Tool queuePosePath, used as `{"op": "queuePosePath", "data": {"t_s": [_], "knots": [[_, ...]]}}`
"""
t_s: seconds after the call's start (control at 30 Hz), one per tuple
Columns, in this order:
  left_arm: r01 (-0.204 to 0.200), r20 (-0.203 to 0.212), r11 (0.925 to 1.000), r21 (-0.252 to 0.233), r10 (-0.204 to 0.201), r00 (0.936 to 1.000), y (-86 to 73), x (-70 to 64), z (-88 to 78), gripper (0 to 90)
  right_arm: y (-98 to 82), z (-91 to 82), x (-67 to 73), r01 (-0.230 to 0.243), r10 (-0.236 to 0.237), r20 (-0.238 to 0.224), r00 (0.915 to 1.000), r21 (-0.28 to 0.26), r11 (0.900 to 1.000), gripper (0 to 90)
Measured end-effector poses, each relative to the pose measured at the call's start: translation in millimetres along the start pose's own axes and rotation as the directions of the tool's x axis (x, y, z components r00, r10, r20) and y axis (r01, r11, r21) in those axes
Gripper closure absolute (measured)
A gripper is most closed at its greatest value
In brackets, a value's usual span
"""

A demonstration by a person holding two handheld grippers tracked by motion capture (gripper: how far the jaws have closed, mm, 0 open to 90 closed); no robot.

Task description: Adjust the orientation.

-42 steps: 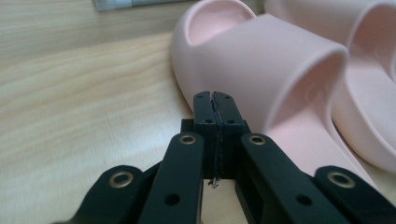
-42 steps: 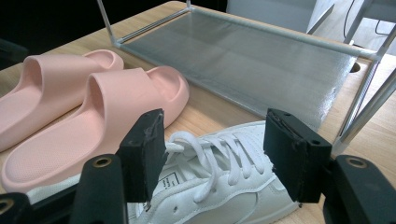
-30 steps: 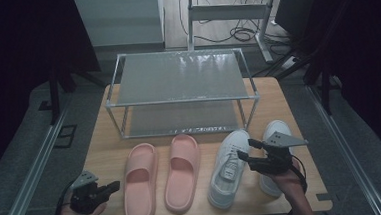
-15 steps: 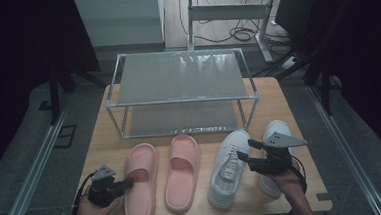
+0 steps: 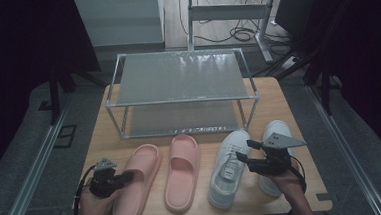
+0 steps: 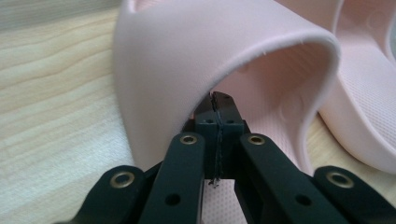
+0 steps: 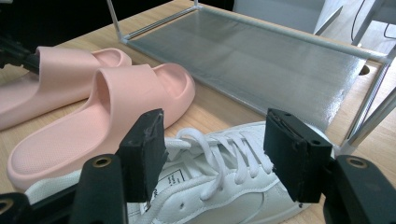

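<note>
Near the table's (image 5: 300, 131) front edge, all four shoes wait unshelved; left gripper (image 5: 127, 177) pressed together under a slipper's (image 5: 135, 183) strap, right gripper (image 5: 245, 150) spread over a sneaker (image 5: 227, 170).

**Shoes crowding the front of the table, rack blocking the back**

Four shoes are lying in a row along the near half of the wooden table (image 5: 98, 143): two pink slippers (image 5: 182, 170) just beside each other, then two white sneakers (image 5: 228, 168), leaving narrow gaps between them. Bare wood is showing to the left of the outer slipper (image 5: 135, 183) and in a thin strip before the metal rack (image 5: 180, 90), which is spanning the far half. The rack's lower shelf (image 7: 261, 60) is lying open from the front, under the upper shelf.
</note>
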State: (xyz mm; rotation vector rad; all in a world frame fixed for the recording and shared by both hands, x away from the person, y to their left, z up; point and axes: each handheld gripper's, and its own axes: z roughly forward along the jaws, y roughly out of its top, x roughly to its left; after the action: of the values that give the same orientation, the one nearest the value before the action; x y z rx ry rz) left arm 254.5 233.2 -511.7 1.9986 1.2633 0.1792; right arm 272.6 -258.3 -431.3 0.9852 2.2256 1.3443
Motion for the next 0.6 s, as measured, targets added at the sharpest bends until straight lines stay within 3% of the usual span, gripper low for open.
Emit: {"op": "queuePosePath", "data": {"t_s": [0.37, 0.5, 0.6], "knots": [[0.014, 0.010, 0.9997, -0.022, -0.014, 0.9999, -3.9, -1.5, -5.8, 87.9, -0.8, 1.7, 0.3, 0.002, -0.002, 0.001, 1.0000, 0.008, 1.000, 38.4], [0.032, 0.050, 0.9975, -0.063, -0.028, 0.9983, -8.3, -10.1, -16.8, 77.0, -0.3, 0.3, 0.2, 0.002, -0.002, 0.002, 1.0000, 0.003, 1.000, 38.4], [0.023, 0.052, 0.9966, -0.079, -0.019, 0.9985, -11.4, -18.4, -24.3, 71.3, 0.0, -0.9, 0.0, 0.004, -0.004, 0.004, 1.0000, 0.003, 1.000, 38.4]]}}
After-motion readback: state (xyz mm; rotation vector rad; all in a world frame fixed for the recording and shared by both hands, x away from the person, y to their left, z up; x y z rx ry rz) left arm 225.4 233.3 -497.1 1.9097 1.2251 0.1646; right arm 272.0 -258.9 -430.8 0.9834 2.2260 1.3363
